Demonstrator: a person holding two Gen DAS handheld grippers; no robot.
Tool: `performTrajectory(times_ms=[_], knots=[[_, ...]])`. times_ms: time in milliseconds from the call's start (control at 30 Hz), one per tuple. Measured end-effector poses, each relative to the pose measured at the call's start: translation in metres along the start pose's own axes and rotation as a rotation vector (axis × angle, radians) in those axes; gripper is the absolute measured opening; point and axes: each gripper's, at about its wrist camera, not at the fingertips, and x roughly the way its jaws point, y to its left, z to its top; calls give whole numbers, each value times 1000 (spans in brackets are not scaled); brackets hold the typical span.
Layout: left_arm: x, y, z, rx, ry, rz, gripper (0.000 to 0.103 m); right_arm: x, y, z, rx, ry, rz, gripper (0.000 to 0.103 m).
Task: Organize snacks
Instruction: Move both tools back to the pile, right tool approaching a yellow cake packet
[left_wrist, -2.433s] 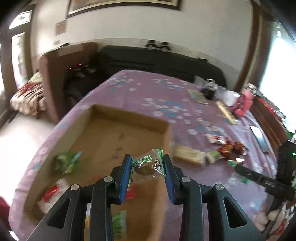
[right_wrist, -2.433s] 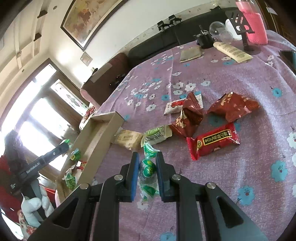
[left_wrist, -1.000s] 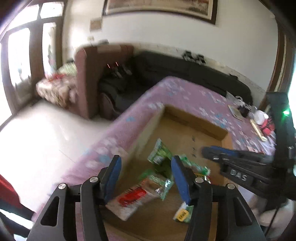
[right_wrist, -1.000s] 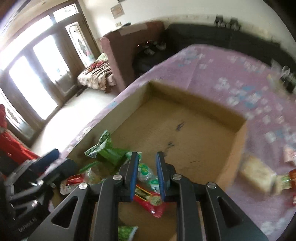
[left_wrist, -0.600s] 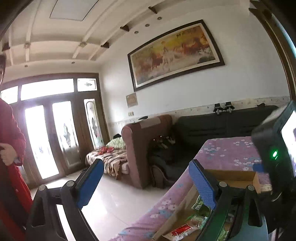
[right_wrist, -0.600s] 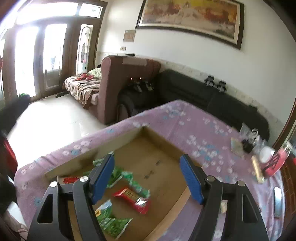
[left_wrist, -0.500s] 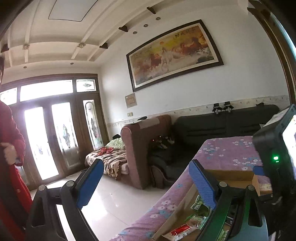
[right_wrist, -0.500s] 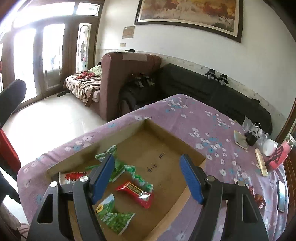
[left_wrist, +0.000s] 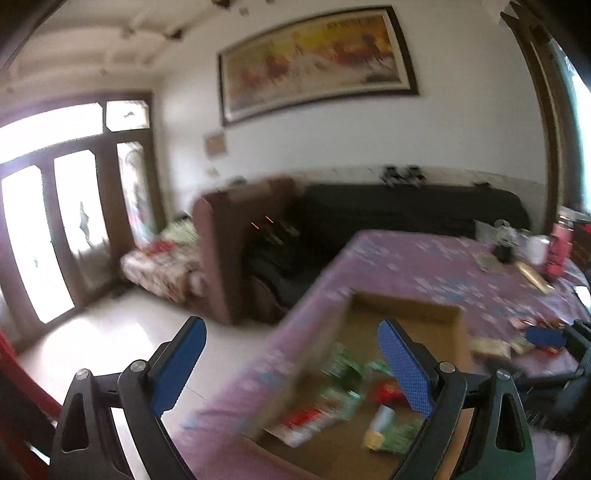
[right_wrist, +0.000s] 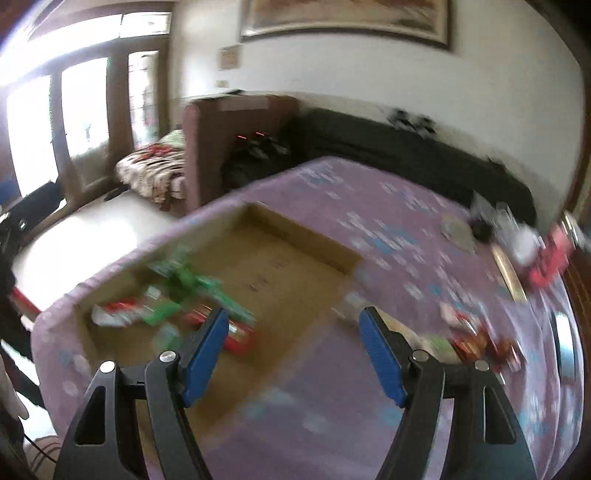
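A shallow cardboard box (right_wrist: 280, 229) sits at the near left corner of the purple flowered table (right_wrist: 388, 221). Several green and red snack packets (right_wrist: 184, 291) lie in its near end; they also show blurred in the left wrist view (left_wrist: 343, 391). More loose snacks (right_wrist: 476, 339) lie on the cloth right of the box. My right gripper (right_wrist: 291, 350) is open and empty above the box's near right part. My left gripper (left_wrist: 291, 365) is open and empty, off the table's left edge, facing the box (left_wrist: 406, 314). The right gripper's blue pad (left_wrist: 545, 338) shows at the far right there.
A brown armchair (right_wrist: 236, 140) and a black sofa (right_wrist: 406, 155) stand behind the table. A pink stand (right_wrist: 550, 258), a cup and other small items sit at the far right of the table. Glass doors and pale floor (left_wrist: 122, 332) are at the left.
Both grippers released their snacks into the box and opened wide. Since half a second ago both views have swung; the right gripper has shifted right, toward the loose snacks.
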Motion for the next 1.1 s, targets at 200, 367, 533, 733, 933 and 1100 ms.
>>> performTrajectory(times_ms=[200,367,533,733,933,1100], knots=[[9,-38,-7,4,87,-174,96,-4,-126,-39,239,85,-143,72],[14,-57,-10,-13,157,-286,96,-9,-188,-63,391,96,-147,72],[22,-77,-13,-46,217,-366,96,15,-199,-54,508,120,53,58],[21,-89,-10,-36,223,-370,96,69,-142,2,300,138,170,58],[23,-84,-8,-40,222,-342,96,130,-91,25,171,222,194,58],[32,-72,-9,-64,227,-339,96,129,-82,14,228,313,339,51]])
